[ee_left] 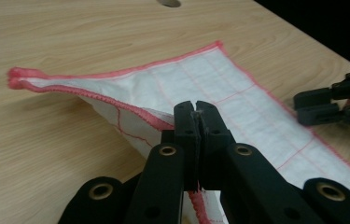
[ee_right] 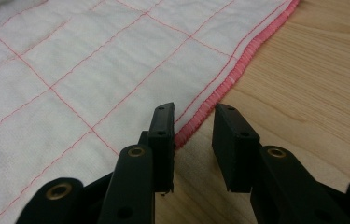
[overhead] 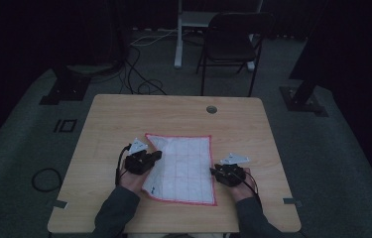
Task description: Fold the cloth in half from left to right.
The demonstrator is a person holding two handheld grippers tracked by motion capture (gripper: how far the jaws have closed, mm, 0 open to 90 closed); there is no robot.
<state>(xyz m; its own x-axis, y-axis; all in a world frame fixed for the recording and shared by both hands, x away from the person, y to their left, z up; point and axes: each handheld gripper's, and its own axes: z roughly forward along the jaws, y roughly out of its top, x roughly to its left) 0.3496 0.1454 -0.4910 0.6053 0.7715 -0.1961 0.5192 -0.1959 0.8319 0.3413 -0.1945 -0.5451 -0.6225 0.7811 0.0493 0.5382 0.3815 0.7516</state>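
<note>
Black jaws of the left gripper [ee_left: 196,122] pinch the cloth's [overhead: 183,166] raised left hem; the right gripper [ee_right: 192,122], jaws apart, straddles the opposite hem on the surface [overhead: 124,114]. Likely next: close, then fold.

I can read no words, numbers, labels or brand marks anywhere, neither on my white cloth with its pink grid and hem [overhead: 182,166] nor around it.
</note>
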